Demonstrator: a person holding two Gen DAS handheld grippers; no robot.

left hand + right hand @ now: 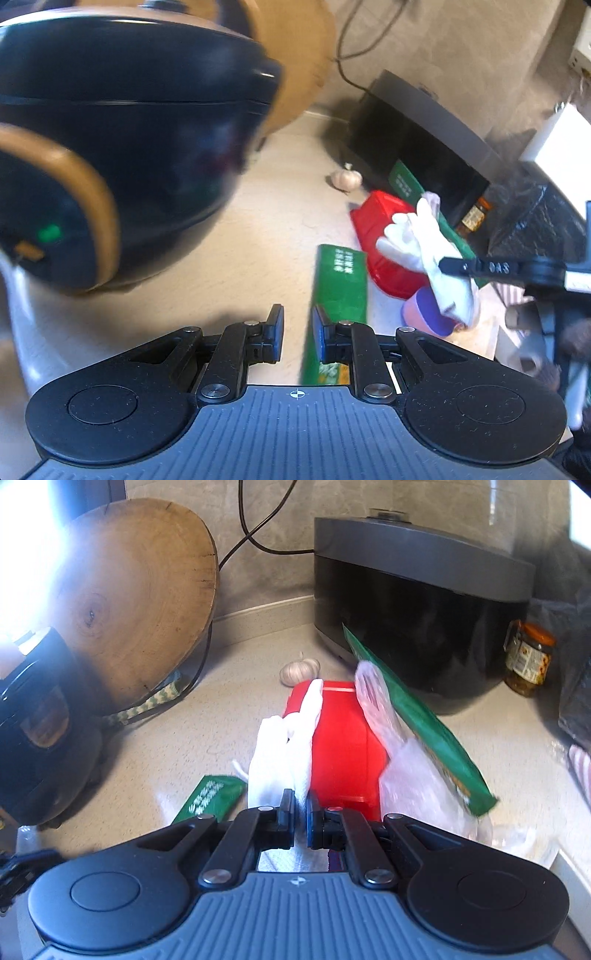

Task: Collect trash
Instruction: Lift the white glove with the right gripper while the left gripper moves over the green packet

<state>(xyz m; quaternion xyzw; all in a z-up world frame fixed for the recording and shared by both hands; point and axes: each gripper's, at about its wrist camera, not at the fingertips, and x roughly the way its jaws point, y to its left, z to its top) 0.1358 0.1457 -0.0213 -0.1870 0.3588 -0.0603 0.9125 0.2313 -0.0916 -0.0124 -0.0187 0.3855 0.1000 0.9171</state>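
The white tissue is pinched by its near end in the right gripper, whose jaws are drawn nearly together on it; the rest stands up limp and crumpled over the red packet lying on the counter. From the left wrist view the same tissue hangs from that gripper above a purple cup. It looks very light and soft, likely to tear or slip free if jerked, so a firm pinch on a bunched part seems safest.

Other trash lies close. One green wrapper lies flat at near left, and another leans tilted against the black cooker at far right, with a thin clear plastic bag just beside it. These look light, thin and probably slippery, best taken by an edge or corner.

The left gripper holds nothing, its jaws narrowly apart above the counter, beside the flat green wrapper. A garlic bulb sits beyond the packet.
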